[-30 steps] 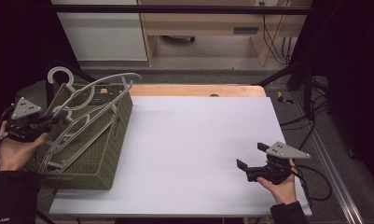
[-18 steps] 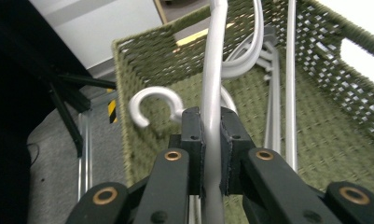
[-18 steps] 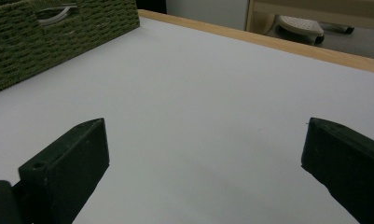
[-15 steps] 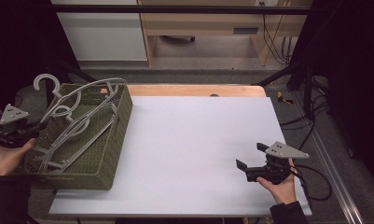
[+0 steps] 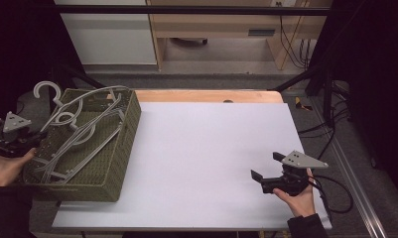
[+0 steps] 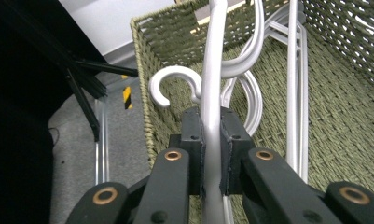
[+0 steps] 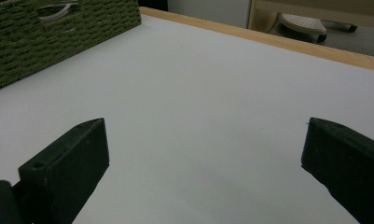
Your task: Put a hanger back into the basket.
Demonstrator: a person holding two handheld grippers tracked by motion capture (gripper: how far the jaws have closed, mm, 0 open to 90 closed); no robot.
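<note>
I hold a two-jaw gripper in each hand at a white table (image 5: 211, 148) whose far edge shows a strip of bare wood. A green woven basket (image 5: 122, 144) sits at the table's left edge, overhanging it slightly, with a tangle of grey plastic hangers (image 5: 82, 134) lying inside. My left gripper (image 5: 32, 138) is at the basket's left wall, and its jaws are clamped tight on the flat bar of one grey hanger (image 6: 212, 93), which runs straight up between the pads in the left gripper view. That hanger's hook (image 5: 46, 90) pokes up past the basket's far left corner, above the rim. My right gripper (image 5: 268, 168) rests low near the table's front right corner, jaws spread wide with nothing between them; in the right gripper view they frame bare white surface, with the basket's right wall (image 7: 58, 35) off to the far left. The whole middle and right of the table is open, smooth room, well apart from the basket. Dark frame posts and cables stand beyond the right edge. Compared with half a second ago, my left hand has shifted a little toward the basket and the held hanger sits lower, its hook closer to the rim; my right gripper has not moved.
</note>
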